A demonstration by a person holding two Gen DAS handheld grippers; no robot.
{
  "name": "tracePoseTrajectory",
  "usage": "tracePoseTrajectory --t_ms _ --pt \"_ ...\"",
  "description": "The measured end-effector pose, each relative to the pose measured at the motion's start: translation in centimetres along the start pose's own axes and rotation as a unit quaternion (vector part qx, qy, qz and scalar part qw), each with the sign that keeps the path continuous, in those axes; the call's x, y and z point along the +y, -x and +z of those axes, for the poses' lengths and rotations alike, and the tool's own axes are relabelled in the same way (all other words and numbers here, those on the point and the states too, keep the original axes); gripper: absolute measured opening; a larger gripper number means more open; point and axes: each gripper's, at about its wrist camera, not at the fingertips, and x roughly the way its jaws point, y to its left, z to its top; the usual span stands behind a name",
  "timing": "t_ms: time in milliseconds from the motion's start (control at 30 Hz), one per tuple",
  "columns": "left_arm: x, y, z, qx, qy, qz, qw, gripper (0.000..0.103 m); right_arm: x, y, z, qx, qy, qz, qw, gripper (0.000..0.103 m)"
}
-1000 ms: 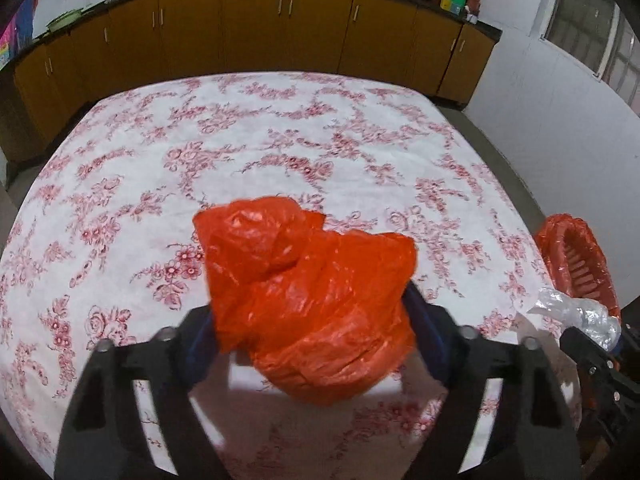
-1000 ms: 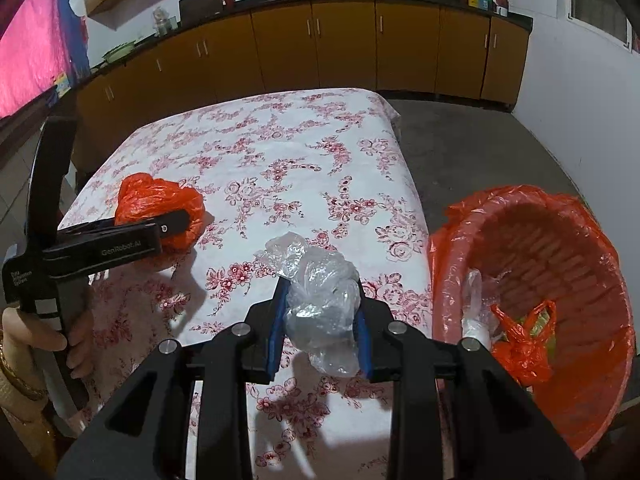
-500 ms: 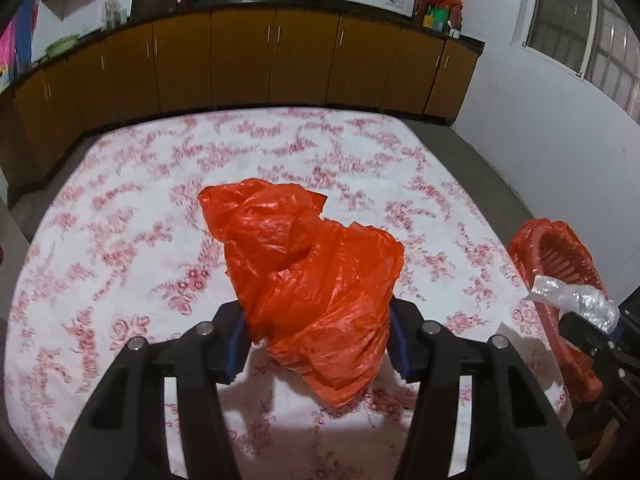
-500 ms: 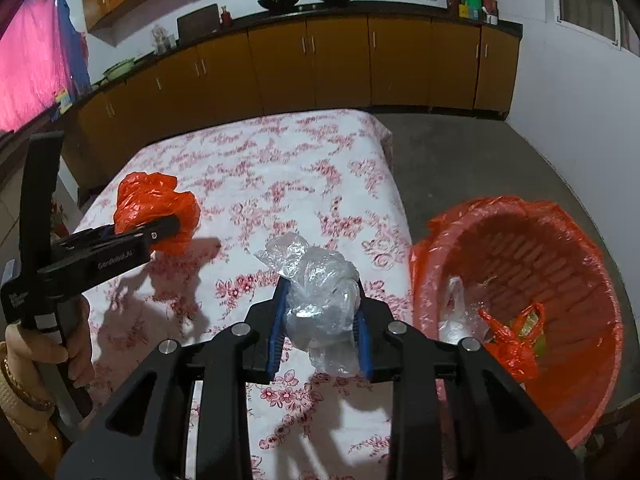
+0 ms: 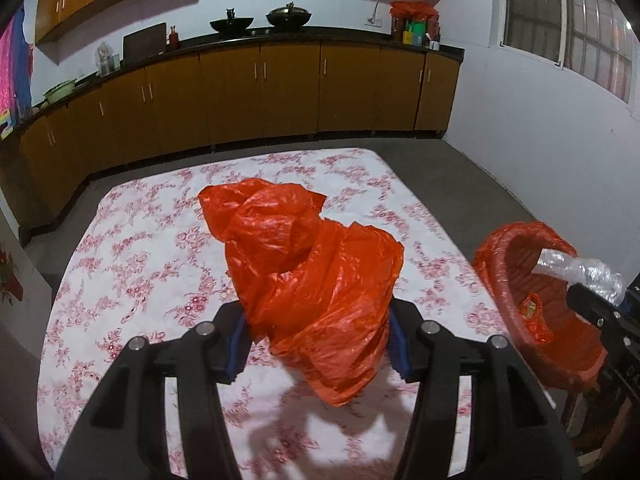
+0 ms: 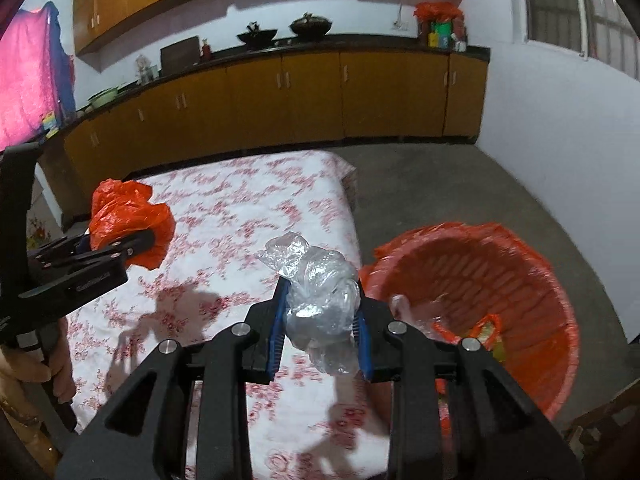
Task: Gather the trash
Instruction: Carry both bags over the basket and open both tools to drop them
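My left gripper (image 5: 318, 346) is shut on a crumpled orange plastic bag (image 5: 308, 276) and holds it well above the floral-clothed table (image 5: 132, 280). My right gripper (image 6: 320, 338) is shut on a crumpled clear plastic bag (image 6: 320, 292) above the table's right edge, next to the orange-lined trash basket (image 6: 520, 280). The basket (image 5: 500, 264) stands on the floor at the table's right and holds some trash. The left gripper with its orange bag (image 6: 128, 220) shows at the left of the right wrist view. The clear bag (image 5: 580, 272) shows at the right edge of the left wrist view.
Yellow-brown kitchen cabinets (image 5: 280, 92) with a dark counter run along the far wall. A white wall (image 6: 560, 140) stands beyond the basket, with grey floor (image 6: 440, 192) between. A wooden piece (image 6: 600, 424) sits at the lower right.
Both grippers have risen and tilted up with their bags, so more of the kitchen shows. The right gripper has drawn closer to the basket.
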Motion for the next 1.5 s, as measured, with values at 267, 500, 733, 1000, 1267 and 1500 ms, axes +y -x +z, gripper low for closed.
tracePoseTrajectory --t_ms 267,500,733,1000,1267,1500 --pt "-3.3 2.3 0.5 -0.015 -0.02 -0.023 0.9994 0.054 -2.5 2.8 0.0 -0.032 -0.02 -0.034 0.999 0.03" --pt "-6.6 3.5 0.6 -0.022 -0.043 -0.05 0.9976 0.054 -5.0 4.4 -0.1 -0.047 -0.044 -0.058 0.996 0.03" --pt "-9.7 3.8 0.6 -0.023 -0.065 -0.075 0.9948 0.054 -7.3 5.2 -0.4 -0.054 -0.066 -0.079 0.993 0.03" --pt "-13.3 3.4 0.2 -0.014 -0.083 -0.107 0.9907 0.054 -9.4 6.0 -0.8 -0.06 -0.086 -0.1 0.989 0.03" --pt "-16.6 2.1 0.3 0.004 -0.085 -0.161 0.9832 0.054 -11.7 5.8 -0.8 -0.061 -0.113 -0.114 0.985 0.03" --pt "-19.3 0.3 0.2 0.021 -0.095 -0.193 0.9763 0.054 -13.5 4.7 -0.5 -0.055 -0.144 -0.108 0.982 0.03"
